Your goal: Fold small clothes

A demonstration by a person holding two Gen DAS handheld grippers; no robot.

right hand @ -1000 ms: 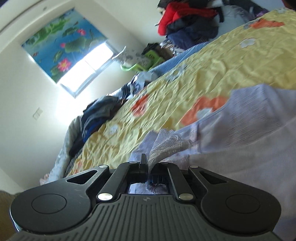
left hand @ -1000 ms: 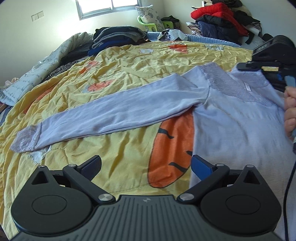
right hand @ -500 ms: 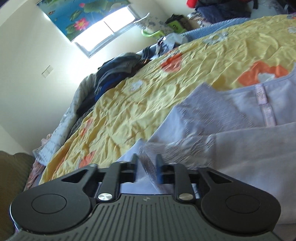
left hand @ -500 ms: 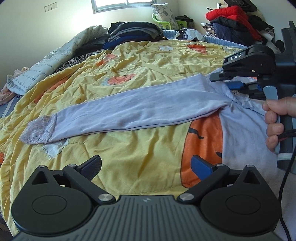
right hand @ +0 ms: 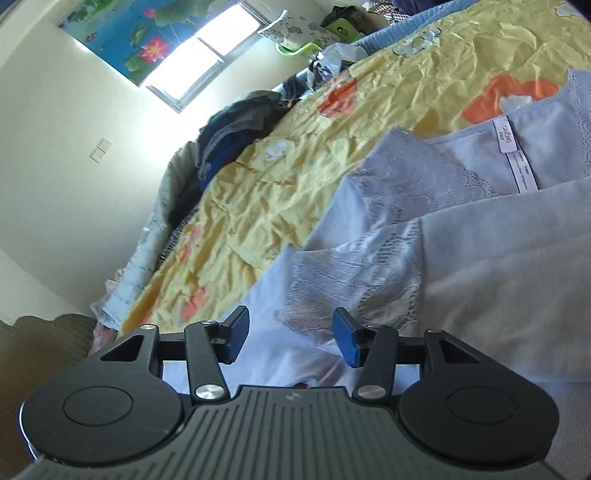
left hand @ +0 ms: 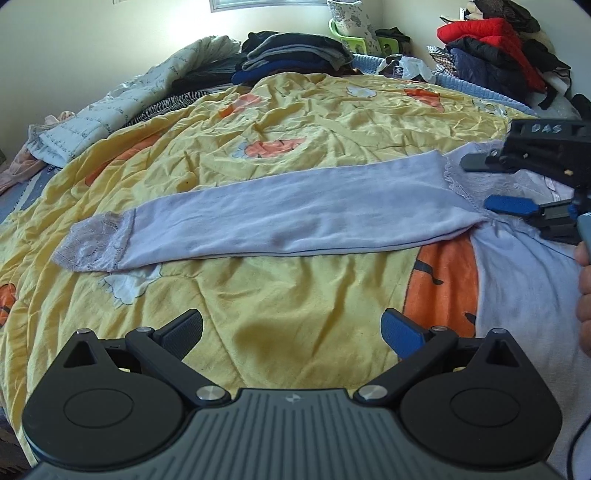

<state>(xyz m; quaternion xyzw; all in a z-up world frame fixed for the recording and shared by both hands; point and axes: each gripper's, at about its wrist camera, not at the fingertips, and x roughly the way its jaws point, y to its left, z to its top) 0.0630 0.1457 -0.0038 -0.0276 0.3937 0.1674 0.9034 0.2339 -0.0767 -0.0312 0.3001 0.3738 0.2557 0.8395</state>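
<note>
A pale lilac long-sleeved top (left hand: 517,280) lies on the yellow bedspread (left hand: 295,122). Its left sleeve (left hand: 280,221) stretches out flat to the left and ends in a lace cuff (left hand: 92,243). My left gripper (left hand: 291,332) is open and empty, low over the bedspread in front of the sleeve. My right gripper (right hand: 290,338) is open, right above a folded-over sleeve's lace cuff (right hand: 354,273) that rests on the top's body near the lace shoulder (right hand: 413,170). It also shows in the left wrist view (left hand: 480,182) at the sleeve's shoulder end.
Stacked dark clothes (left hand: 291,55) and a quilt (left hand: 110,114) lie at the bed's far left. A red and dark clothes heap (left hand: 491,48) sits at the far right corner. A green basket with a pillow (left hand: 354,33) stands by the wall.
My right gripper carried the other sleeve's lace cuff across onto the top's body, then opened and let it go. The left gripper stayed open and shifted slightly.
</note>
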